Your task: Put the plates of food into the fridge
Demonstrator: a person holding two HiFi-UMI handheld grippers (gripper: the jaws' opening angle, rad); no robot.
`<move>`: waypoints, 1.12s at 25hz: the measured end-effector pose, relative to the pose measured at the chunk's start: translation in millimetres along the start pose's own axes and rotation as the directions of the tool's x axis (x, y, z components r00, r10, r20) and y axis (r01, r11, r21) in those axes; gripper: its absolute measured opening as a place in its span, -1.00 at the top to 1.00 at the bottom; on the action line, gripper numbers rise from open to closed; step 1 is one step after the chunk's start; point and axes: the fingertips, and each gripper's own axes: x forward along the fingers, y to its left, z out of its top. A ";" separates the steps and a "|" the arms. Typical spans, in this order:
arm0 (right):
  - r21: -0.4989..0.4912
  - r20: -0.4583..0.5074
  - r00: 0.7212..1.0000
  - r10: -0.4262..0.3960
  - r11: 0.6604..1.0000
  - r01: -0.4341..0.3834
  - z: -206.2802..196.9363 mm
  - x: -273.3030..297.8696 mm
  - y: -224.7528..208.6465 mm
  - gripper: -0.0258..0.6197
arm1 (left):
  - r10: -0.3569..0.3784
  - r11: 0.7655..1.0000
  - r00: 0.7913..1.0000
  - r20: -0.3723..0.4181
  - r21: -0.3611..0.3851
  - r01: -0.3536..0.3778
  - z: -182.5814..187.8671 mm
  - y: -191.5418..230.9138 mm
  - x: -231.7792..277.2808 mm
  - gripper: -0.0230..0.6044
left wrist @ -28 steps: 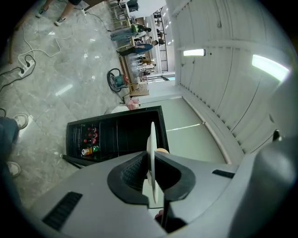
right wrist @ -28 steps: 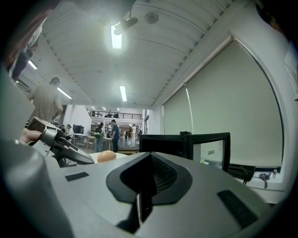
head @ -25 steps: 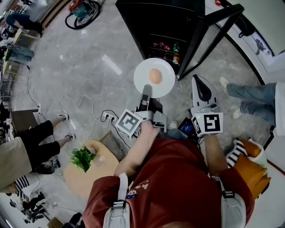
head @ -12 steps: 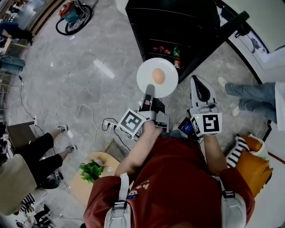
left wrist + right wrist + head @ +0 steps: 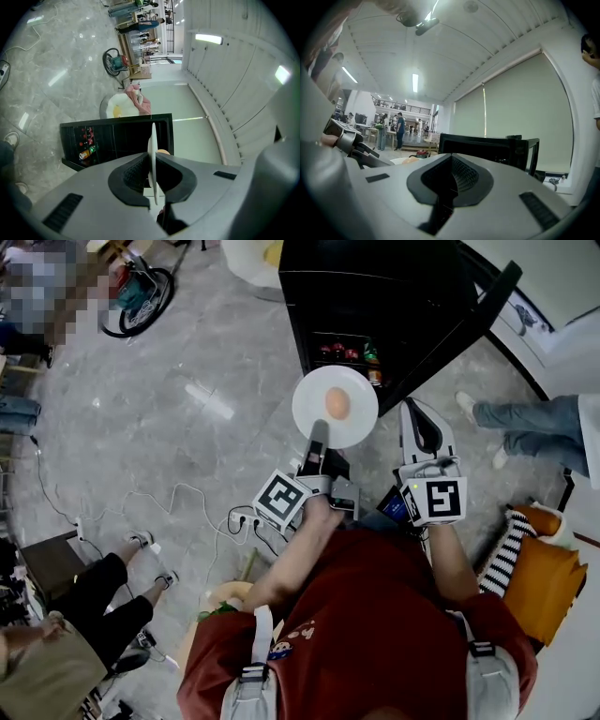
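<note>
Claws: two, one in each hand, both held level towards the fridge (image 5: pixel 375 287).
Left claw (image 5: pixel 319 434): closed on the near rim of the plate (image 5: pixel 335 407); in the left gripper view the rim is seen edge-on, pinched between the pads.
Right claw (image 5: pixel 413 409): jaws brought together with nothing between them, just beside the plate on its right.
Plates: one, white and round, held flat above the floor (image 5: pixel 187 362), right in front of the fridge opening.
Food: one rounded orange-tan piece (image 5: pixel 337 403) at the plate's middle.
Fridge: one, black, low, with its door (image 5: pixel 469 306) swung open to the right.
Drinks: a short row of red and green cans or bottles (image 5: pixel 349 352) on one shelf inside; the exact count cannot be told and the labels are too small to be read.
Cubes: two, one per claw (image 5: pixel 279 499) (image 5: pixel 435 500), each face printed with a black-and-white square pattern.
Bystanders: two are seen close by, one at lower left (image 5: pixel 103 610), one in jeans at right (image 5: pixel 530 423).
Cables: several white ones (image 5: pixel 141 498) are trailed across the floor at left.
</note>
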 end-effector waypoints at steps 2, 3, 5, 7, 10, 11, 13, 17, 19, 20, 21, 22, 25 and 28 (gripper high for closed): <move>-0.003 -0.002 1.000 -0.017 1.000 0.017 0.8 6.3 2.5 0.89 | -0.002 1.000 1.000 -0.015 0.005 0.002 7.1 0.4 5.5 0.85; -0.004 -0.002 1.000 -0.024 1.000 0.024 1.1 8.3 3.1 0.89 | -0.001 1.000 1.000 -0.021 0.006 0.001 9.5 0.5 7.9 0.86; -0.004 -0.004 0.999 -0.041 0.999 0.041 1.6 9.5 2.3 0.89 | 0.001 1.000 0.999 -0.034 0.005 -0.001 10.8 0.6 11.7 0.86; -0.001 -0.007 0.998 -0.057 0.998 0.057 1.2 9.0 0.3 0.89 | 0.007 1.000 0.999 -0.046 0.004 -0.007 9.5 1.8 13.9 0.86; 0.004 -0.014 0.998 -0.069 0.998 0.069 -2.0 11.0 -3.9 0.89 | 0.016 1.000 0.998 -0.057 0.008 -0.015 6.5 3.5 20.0 0.86; 0.006 -0.016 0.997 -0.070 0.998 0.070 -4.0 12.4 -6.7 0.89 | 0.017 1.000 0.998 -0.059 0.011 -0.017 4.6 4.1 23.6 0.85; 0.011 -0.018 0.997 -0.070 0.997 0.070 -9.4 14.6 -13.4 0.89 | 0.020 1.000 0.998 -0.059 0.019 -0.019 0.0 6.1 30.9 0.86; 0.011 -0.020 0.998 -0.062 0.998 0.062 -18.1 15.8 -20.6 0.89 | 0.024 0.999 0.999 -0.044 0.030 -0.023 -5.1 10.5 36.5 0.86; 0.008 -0.022 0.998 -0.056 0.998 0.056 -22.1 17.5 -23.6 0.89 | 0.029 0.999 0.999 -0.037 0.031 -0.028 -7.3 13.5 38.2 0.86; 0.006 -0.024 0.998 -0.052 0.999 0.052 -24.5 19.2 -25.7 0.89 | 0.033 0.999 0.999 -0.035 0.031 -0.032 -8.6 15.3 39.9 0.86; 0.005 -0.027 0.998 -0.048 0.999 0.048 -27.1 21.4 -28.6 0.89 | 0.038 0.999 0.999 -0.032 0.031 -0.037 -10.1 17.1 42.4 0.86; 0.004 -0.029 0.999 -0.045 0.999 0.045 -30.5 24.1 -32.9 0.89 | 0.043 0.999 0.999 -0.030 0.032 -0.042 -12.4 19.1 46.0 0.86; 0.006 -0.036 0.999 -0.039 0.999 0.039 -44.6 34.5 -53.3 0.89 | 0.058 0.998 0.998 -0.023 0.038 -0.058 -22.7 26.8 62.4 0.86; -0.002 -0.040 0.999 -0.028 1.000 0.028 -58.1 44.6 -67.2 0.89 | 0.062 0.998 0.998 -0.014 0.028 -0.062 -30.9 35.8 75.1 0.85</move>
